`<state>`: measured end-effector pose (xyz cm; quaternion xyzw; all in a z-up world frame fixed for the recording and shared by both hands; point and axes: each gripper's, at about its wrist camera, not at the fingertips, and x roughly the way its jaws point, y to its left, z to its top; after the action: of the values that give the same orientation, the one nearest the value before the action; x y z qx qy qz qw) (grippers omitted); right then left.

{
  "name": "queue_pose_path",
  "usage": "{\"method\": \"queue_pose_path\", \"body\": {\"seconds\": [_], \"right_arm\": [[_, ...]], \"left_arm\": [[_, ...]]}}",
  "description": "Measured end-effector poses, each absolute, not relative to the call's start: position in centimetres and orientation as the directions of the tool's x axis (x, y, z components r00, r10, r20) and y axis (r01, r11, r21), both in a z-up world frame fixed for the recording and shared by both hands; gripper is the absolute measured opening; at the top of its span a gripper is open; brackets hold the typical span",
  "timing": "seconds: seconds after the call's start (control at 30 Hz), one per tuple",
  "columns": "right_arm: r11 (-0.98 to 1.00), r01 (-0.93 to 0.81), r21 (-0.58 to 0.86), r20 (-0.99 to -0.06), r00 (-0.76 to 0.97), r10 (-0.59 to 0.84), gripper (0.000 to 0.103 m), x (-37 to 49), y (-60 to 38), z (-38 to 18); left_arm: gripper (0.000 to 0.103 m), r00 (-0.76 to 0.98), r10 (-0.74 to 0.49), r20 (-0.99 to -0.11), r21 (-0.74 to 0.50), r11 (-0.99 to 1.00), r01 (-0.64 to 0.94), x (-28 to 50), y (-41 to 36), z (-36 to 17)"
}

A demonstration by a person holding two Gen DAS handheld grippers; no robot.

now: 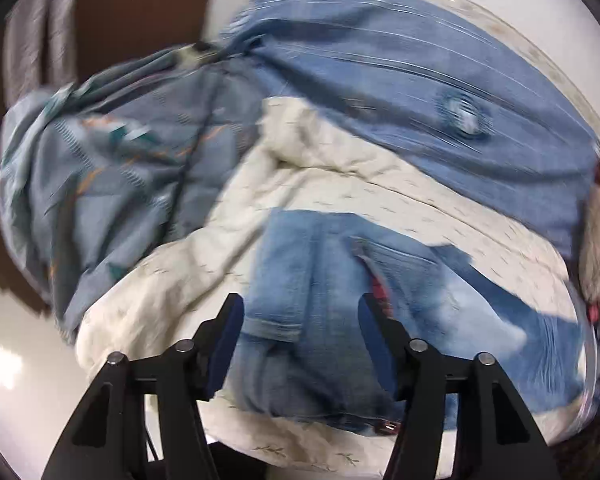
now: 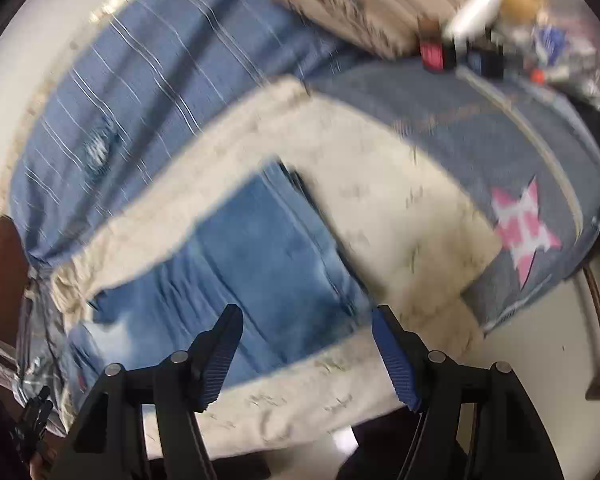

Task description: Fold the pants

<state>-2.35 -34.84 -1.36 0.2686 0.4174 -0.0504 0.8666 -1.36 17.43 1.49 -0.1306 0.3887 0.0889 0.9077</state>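
The pants are light-blue jeans (image 1: 324,280), lying folded into a compact stack on a cream quilt (image 1: 204,264). A hem and a back pocket show on top. My left gripper (image 1: 300,308) hovers over the near part of the stack, open, its jaws spread wide with denim under the gap. In the right wrist view the same jeans (image 2: 252,256) lie as a flat blue rectangle on the cream quilt (image 2: 388,200). My right gripper (image 2: 306,314) is open above their near edge, with nothing pinched between its blue pads. Both views are motion-blurred.
A blue striped blanket (image 1: 420,92) lies beyond the quilt. A grey-blue patterned duvet (image 1: 112,168) is bunched at the left, in front of brown wooden furniture (image 1: 140,12). A denim cushion with a pink star (image 2: 524,224) sits to the right, with small clutter (image 2: 500,52) behind it. Pale floor borders the bed.
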Motion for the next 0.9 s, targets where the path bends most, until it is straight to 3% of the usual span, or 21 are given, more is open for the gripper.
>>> {"method": "queue_pose_path", "body": {"seconds": [0.03, 0.13, 0.2, 0.3, 0.4, 0.53, 0.6, 0.7, 0.8, 0.9], "right_arm": [[0.852, 0.283, 0.441, -0.732, 0.662, 0.159, 0.071, -2.7, -34.6, -0.9], [0.840, 0.106, 0.532, -0.653, 0.683, 0.327, 0.071, -2.4, -31.7, 0.3], [0.831, 0.017, 0.556, -0.648, 0.636, 0.420, 0.071, -1.2, -28.5, -0.2], [0.856, -0.048, 0.515, -0.722, 0.513, 0.464, 0.071, 1.3, -24.3, -3.0], [0.957, -0.039, 0.287, -0.867, 0.415, 0.277, 0.067, 3.9, -21.2, -7.0], [0.965, -0.067, 0.253, -0.853, 0.455, 0.256, 0.068, 4.1, -19.8, -4.9], [0.966, -0.098, 0.239, -0.828, 0.499, 0.256, 0.069, 4.9, -19.0, -2.5], [0.927, -0.215, 0.306, -0.771, 0.515, 0.374, 0.069, 7.1, -15.9, 0.6], [0.864, -0.356, 0.357, -0.740, 0.457, 0.494, 0.069, 10.5, -11.3, 1.7], [0.824, -0.485, 0.294, -0.764, 0.398, 0.507, 0.068, 14.0, -5.2, 1.4]], "left_arm": [[0.064, 0.666, 0.054, -0.744, -0.143, 0.961, -0.236, -1.0, 16.8, 0.7], [0.064, 0.524, 0.220, -0.823, 0.107, 0.966, -0.237, 1.1, 15.9, -4.2], [0.068, 0.488, 0.257, -0.834, 0.165, 0.960, -0.225, 1.4, 16.5, -6.7], [0.071, 0.498, 0.237, -0.834, 0.118, 0.959, -0.259, 1.3, 17.7, -6.0], [0.070, 0.542, 0.221, -0.811, 0.066, 0.955, -0.291, 0.8, 18.1, -3.9], [0.071, 0.690, 0.064, -0.721, -0.079, 0.982, -0.173, -0.9, 16.0, -0.1], [0.071, 0.691, -0.008, -0.723, -0.115, 0.987, -0.108, 0.1, 14.8, -0.5], [0.074, 0.574, 0.065, -0.816, 0.004, 0.994, -0.107, 2.8, 13.7, -5.2], [0.077, 0.593, 0.039, -0.804, -0.035, 0.993, -0.113, 3.0, 14.0, -6.2], [0.077, 0.608, 0.034, -0.793, -0.032, 0.995, -0.098, 3.0, 13.7, -6.4]]}}
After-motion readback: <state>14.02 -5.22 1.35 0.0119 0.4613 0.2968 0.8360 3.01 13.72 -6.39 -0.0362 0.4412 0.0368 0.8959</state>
